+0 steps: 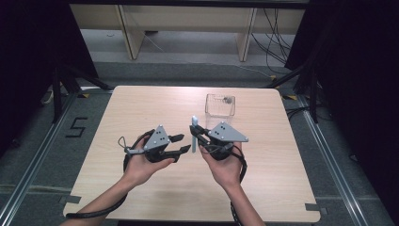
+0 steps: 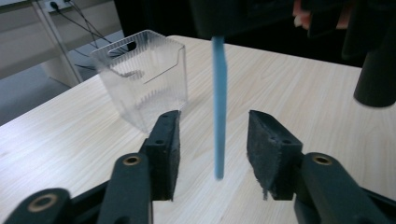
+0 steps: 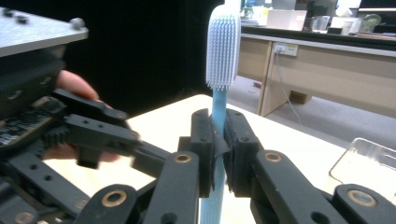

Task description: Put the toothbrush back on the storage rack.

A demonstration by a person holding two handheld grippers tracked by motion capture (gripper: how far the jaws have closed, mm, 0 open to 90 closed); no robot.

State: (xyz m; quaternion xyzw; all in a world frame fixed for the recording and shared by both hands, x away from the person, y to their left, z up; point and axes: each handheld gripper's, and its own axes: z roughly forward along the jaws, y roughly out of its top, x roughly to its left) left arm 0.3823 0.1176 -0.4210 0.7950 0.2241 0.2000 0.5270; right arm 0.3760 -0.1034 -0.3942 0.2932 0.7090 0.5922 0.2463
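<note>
Left gripper (image 2: 212, 154) stands spread, its pads clear of the blue toothbrush (image 3: 223, 51), which hangs upright above the table (image 1: 141, 108) pinched by the right gripper (image 3: 218, 140). Handover looks complete; next likely comes carrying it to the clear box (image 1: 219, 106).

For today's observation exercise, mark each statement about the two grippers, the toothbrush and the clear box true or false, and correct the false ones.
1. The right gripper is shut on the blue toothbrush. True.
2. The toothbrush lies flat on the table. False: it is held upright, bristles on top.
3. The left gripper clamps the handle. False: its jaws stand open, the handle between the pads, untouched.
4. A clear plastic box stands on the table beyond the grippers. True.
5. The toothbrush is inside the box. False: it is outside, in front of it.
</note>
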